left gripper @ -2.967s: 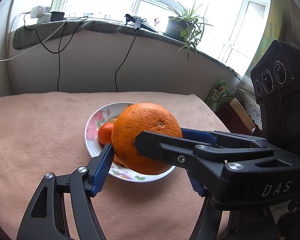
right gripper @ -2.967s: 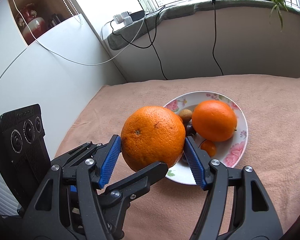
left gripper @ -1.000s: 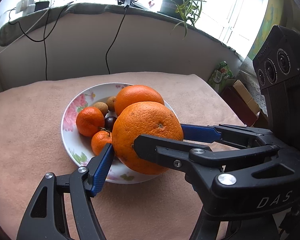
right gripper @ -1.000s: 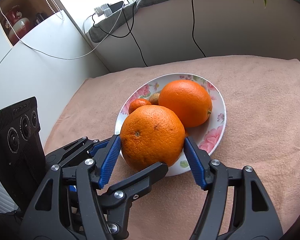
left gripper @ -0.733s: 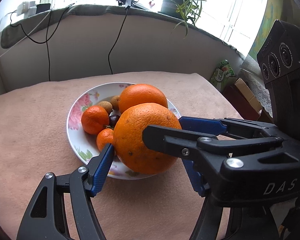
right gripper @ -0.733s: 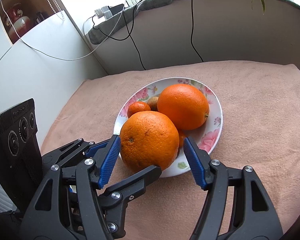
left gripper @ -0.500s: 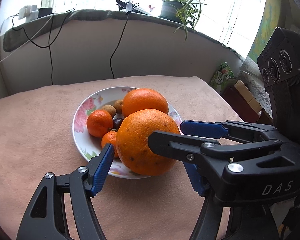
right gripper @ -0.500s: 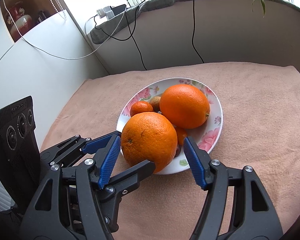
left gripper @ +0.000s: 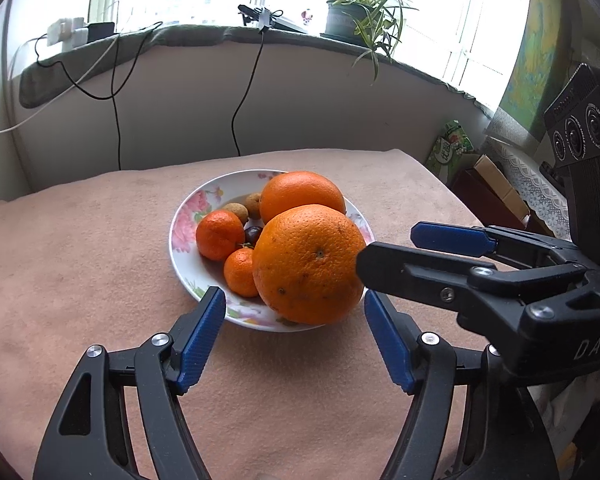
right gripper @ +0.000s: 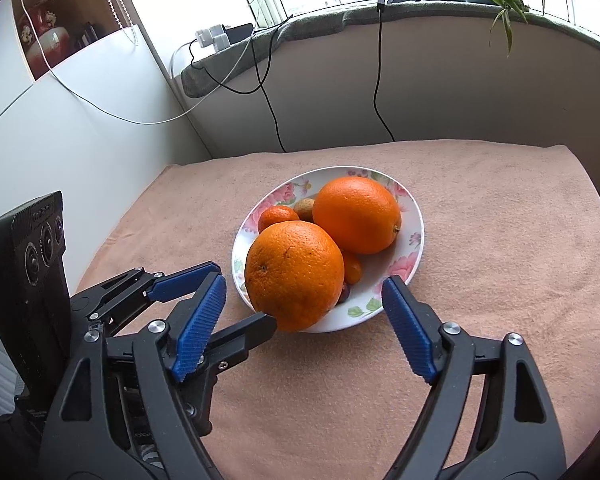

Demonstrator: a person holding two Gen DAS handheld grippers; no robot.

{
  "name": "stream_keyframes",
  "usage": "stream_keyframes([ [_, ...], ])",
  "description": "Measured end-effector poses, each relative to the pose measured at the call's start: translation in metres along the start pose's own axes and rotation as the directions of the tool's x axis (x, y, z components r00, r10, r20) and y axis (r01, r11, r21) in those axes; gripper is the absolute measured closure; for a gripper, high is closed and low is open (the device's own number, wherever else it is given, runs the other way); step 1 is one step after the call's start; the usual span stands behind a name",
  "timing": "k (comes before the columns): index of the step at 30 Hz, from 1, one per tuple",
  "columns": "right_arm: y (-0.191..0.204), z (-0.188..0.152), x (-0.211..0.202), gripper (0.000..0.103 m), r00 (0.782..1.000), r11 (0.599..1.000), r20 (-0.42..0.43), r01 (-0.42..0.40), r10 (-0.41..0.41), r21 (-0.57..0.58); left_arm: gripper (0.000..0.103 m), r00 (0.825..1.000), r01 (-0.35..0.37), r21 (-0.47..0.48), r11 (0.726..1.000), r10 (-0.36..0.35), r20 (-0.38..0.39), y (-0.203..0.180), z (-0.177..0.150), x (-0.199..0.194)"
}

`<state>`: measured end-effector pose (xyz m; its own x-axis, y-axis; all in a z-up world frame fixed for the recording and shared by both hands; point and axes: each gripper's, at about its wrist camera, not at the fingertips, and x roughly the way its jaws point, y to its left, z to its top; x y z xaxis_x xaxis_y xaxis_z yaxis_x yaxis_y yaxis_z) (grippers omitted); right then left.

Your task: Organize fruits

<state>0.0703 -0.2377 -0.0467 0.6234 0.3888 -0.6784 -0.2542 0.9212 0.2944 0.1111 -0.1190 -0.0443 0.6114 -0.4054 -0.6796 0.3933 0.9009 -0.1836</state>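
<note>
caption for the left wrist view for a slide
Big orange rests on the floral plate's near edge; both grippers' blue-padded jaws opening, clear of it.

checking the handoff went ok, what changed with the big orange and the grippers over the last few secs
The big orange, earlier clamped in the air between both grippers, was lowered onto the near edge of the plate and let go. The left gripper and right gripper are both opening, pads clear of the fruit. The second orange, two tangerines and small fruits stayed in the plate, which has not shifted on the cloth.

Glossy glazed plate (left gripper: 180, 232), dimpled matt-skinned large orange (left gripper: 308, 264), fuzzy cloth table cover (left gripper: 80, 272).
</note>
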Motion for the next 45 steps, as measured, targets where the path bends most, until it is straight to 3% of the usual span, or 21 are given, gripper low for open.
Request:
stream_keyframes([
  [2,-0.003,-0.003,-0.003,0.014,1.000,1.000,0.006,0.010,-0.010,0.011,0.030,1.000,-0.007,-0.005,1.000,0.007,-0.003,0.002,-0.002,-0.002],
  [8,-0.010,-0.016,-0.024,0.013,0.994,0.996,0.068,0.085,-0.087,0.037,0.030,0.998,-0.055,-0.013,0.998,0.055,0.010,0.008,-0.012,-0.013],
  [16,-0.009,-0.037,-0.039,0.002,0.956,0.963,0.117,0.268,-0.268,0.010,0.030,0.991,-0.123,-0.064,0.990,0.126,0.041,0.014,-0.022,-0.034],
  [23,-0.010,-0.044,-0.053,0.001,0.950,0.958,0.130,0.280,-0.285,0.058,0.027,0.981,-0.154,-0.084,0.984,0.162,0.106,0.009,-0.026,-0.063],
  [25,-0.007,-0.042,-0.059,0.001,0.942,0.953,0.142,0.296,-0.303,0.065,0.023,0.978,-0.162,-0.079,0.984,0.170,0.121,0.009,-0.026,-0.070],
  [31,0.010,-0.034,-0.075,0.001,0.912,0.931,0.193,0.361,-0.363,0.050,0.023,0.971,-0.170,-0.092,0.981,0.182,0.154,0.010,-0.023,-0.084],
  [45,0.018,-0.030,-0.080,0.001,0.900,0.925,0.219,0.378,-0.377,0.037,0.022,0.966,-0.198,-0.100,0.975,0.211,0.148,0.014,-0.026,-0.088],
])
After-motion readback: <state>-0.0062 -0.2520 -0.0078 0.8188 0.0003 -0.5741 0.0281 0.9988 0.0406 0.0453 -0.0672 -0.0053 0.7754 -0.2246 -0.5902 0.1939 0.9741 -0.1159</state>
